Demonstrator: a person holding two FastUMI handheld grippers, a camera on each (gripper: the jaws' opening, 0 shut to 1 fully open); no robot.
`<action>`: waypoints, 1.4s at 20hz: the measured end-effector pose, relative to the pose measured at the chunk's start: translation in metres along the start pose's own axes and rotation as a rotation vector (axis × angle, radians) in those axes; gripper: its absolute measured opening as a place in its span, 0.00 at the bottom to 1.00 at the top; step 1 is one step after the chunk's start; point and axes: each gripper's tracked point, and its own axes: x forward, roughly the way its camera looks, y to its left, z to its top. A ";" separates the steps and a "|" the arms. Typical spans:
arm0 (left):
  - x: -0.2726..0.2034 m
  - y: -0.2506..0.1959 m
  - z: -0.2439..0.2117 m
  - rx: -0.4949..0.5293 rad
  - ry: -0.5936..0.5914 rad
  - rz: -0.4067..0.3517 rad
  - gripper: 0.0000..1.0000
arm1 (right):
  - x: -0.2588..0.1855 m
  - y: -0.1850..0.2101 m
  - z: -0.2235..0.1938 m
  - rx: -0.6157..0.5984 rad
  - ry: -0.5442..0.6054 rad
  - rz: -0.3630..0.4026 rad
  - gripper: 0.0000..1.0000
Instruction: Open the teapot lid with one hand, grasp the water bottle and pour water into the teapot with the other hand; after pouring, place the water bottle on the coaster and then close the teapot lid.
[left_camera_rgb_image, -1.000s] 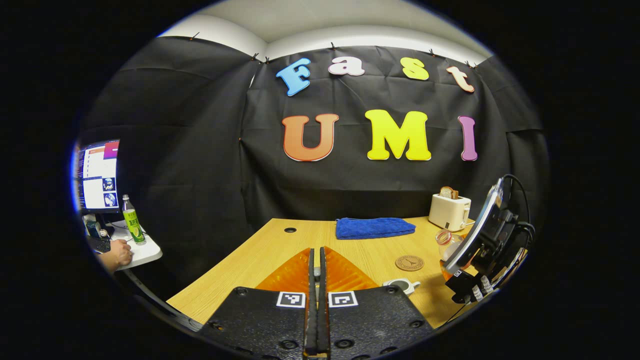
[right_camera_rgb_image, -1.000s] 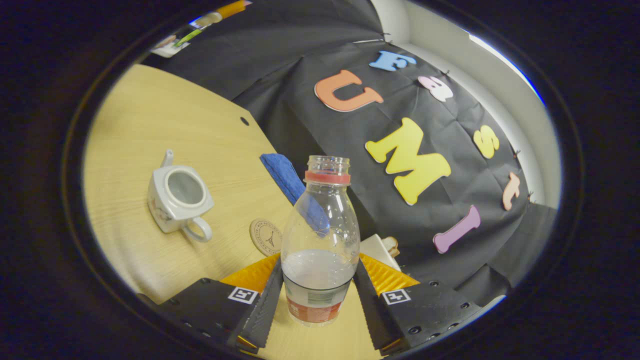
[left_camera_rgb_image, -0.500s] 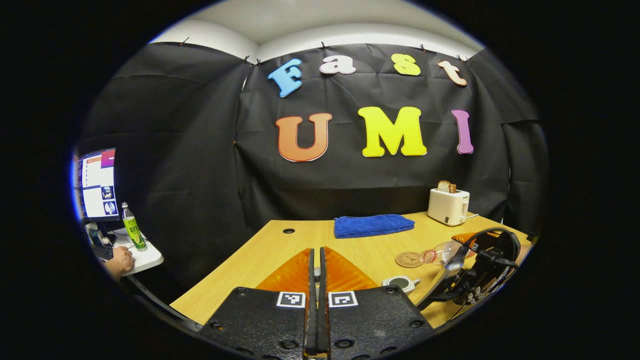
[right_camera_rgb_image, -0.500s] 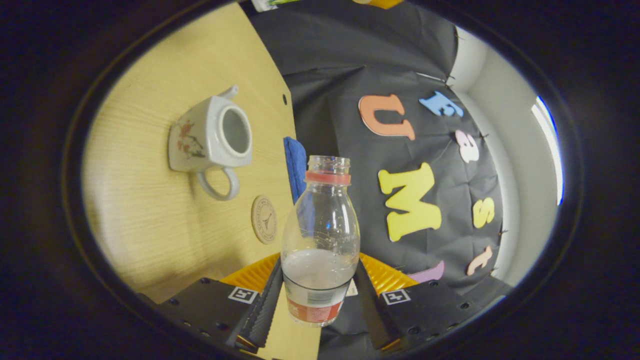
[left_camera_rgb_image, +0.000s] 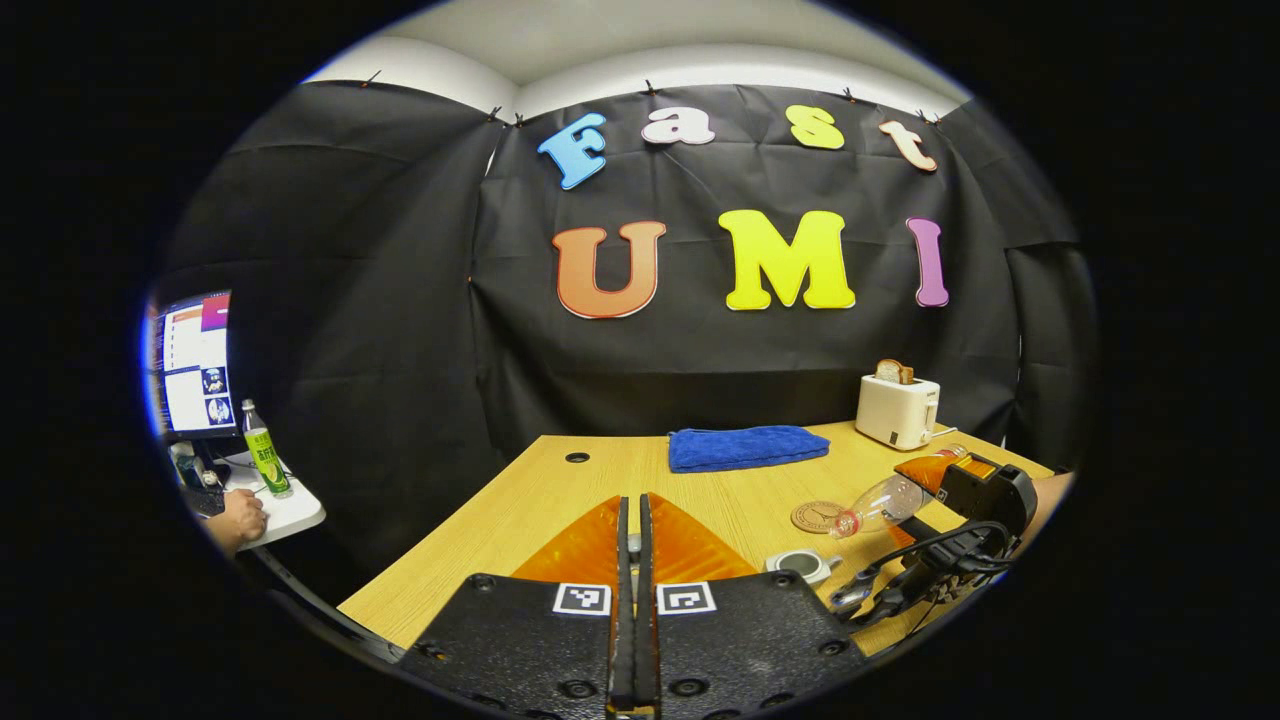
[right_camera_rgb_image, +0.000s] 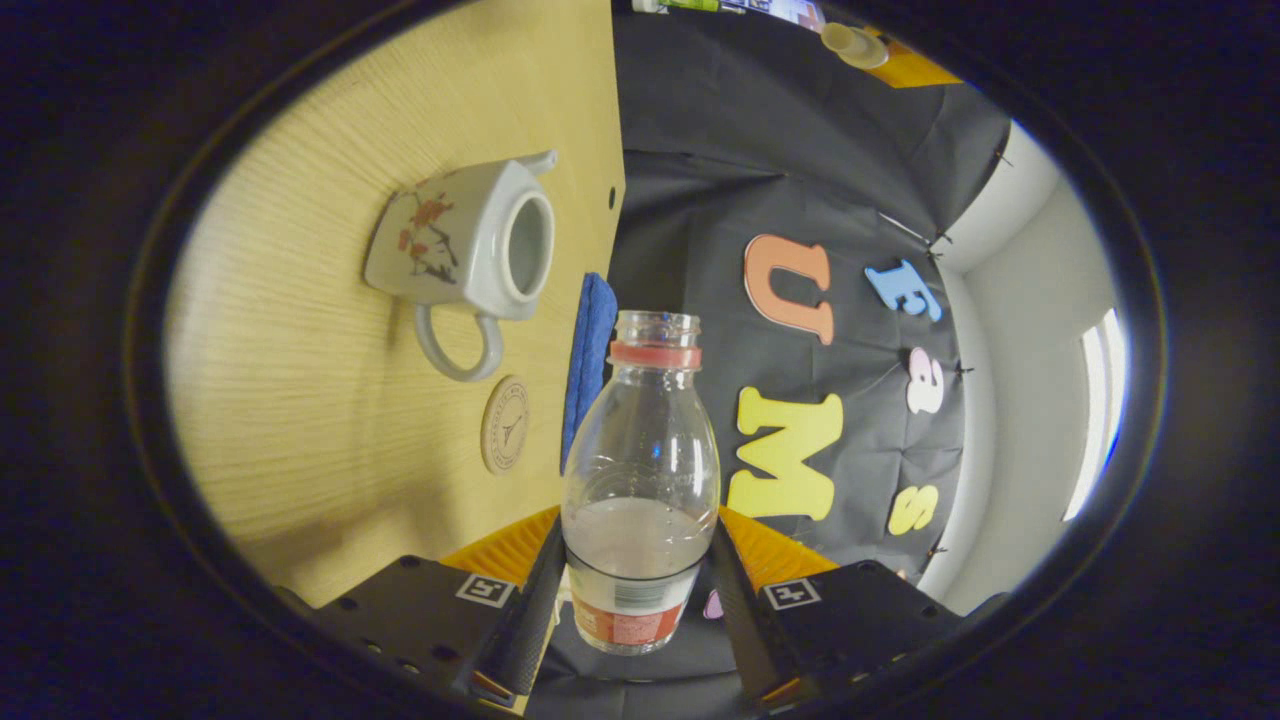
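Left gripper view: my left gripper (left_camera_rgb_image: 630, 545) has its fingers pressed together on something small between the tips, can't tell what. Beyond it on the wooden table (left_camera_rgb_image: 520, 500) the white teapot (left_camera_rgb_image: 803, 566) sits open, near right. My right gripper (left_camera_rgb_image: 940, 475) holds the water bottle (left_camera_rgb_image: 878, 504) tipped, mouth down-left above the teapot, the coaster (left_camera_rgb_image: 815, 516) just behind. Blue towel (left_camera_rgb_image: 748, 447) and toaster (left_camera_rgb_image: 897, 411) far. Right gripper view: my right gripper (right_camera_rgb_image: 637, 590) is clamped on the water bottle (right_camera_rgb_image: 640, 480), both fingers on its lower body, some water inside. Lidless teapot (right_camera_rgb_image: 468, 245) and coaster (right_camera_rgb_image: 505, 423) on the table (right_camera_rgb_image: 300, 400).
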 end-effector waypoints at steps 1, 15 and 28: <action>0.000 0.000 0.000 -0.001 0.000 0.000 0.03 | -0.001 -0.003 0.001 -0.021 -0.007 -0.005 0.77; 0.001 -0.016 -0.005 0.002 0.017 -0.050 0.03 | -0.005 -0.008 0.015 -0.201 -0.043 -0.022 0.77; -0.002 -0.024 -0.006 0.057 0.020 -0.067 0.03 | -0.010 -0.023 0.025 -0.376 -0.057 -0.091 0.75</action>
